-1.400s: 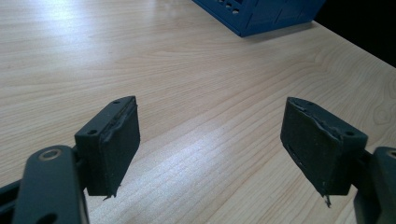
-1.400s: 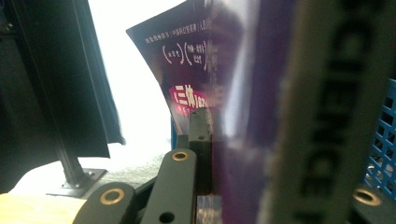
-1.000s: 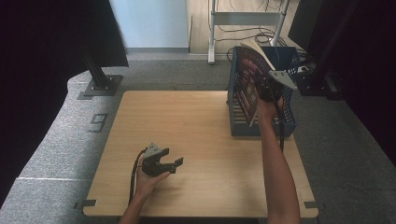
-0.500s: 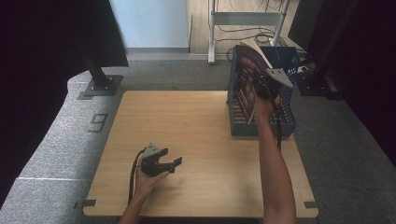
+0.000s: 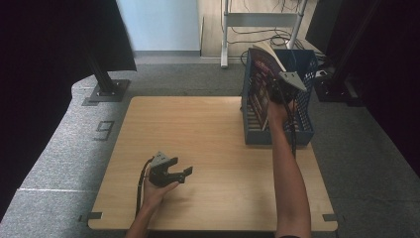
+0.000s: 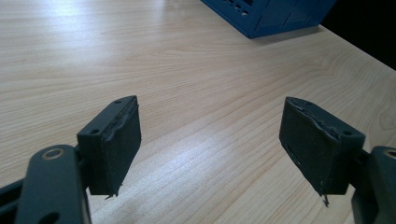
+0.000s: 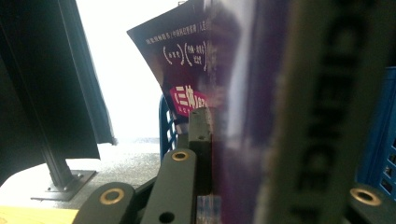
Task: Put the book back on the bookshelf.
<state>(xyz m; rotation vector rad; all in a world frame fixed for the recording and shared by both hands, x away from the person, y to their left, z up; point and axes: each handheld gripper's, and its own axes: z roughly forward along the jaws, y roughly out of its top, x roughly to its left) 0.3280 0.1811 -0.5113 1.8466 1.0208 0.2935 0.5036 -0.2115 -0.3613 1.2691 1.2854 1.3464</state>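
A book with a dark purple cover point(image 5: 259, 74) stands tilted in the blue plastic basket point(image 5: 277, 137) at the table's far right. My right gripper point(image 5: 275, 92) reaches into the basket and is shut on this book. In the right gripper view the cover point(image 7: 196, 56) fills the space between the jaws of my right gripper point(image 7: 261, 158), and the left pad point(image 7: 201, 135) presses on it. My left gripper point(image 5: 184, 174) rests on the wooden table point(image 5: 213, 129) near the front left, held by a hand. In its own view the left gripper point(image 6: 210, 140) is open, with bare wood between the pads.
The basket's corner point(image 6: 271, 14) lies ahead of the left gripper. Beyond the table are a black stand base point(image 5: 106, 89), a metal rack with cables point(image 5: 262, 20) and grey carpet. The number 9 point(image 5: 104, 130) marks the floor left of the table.
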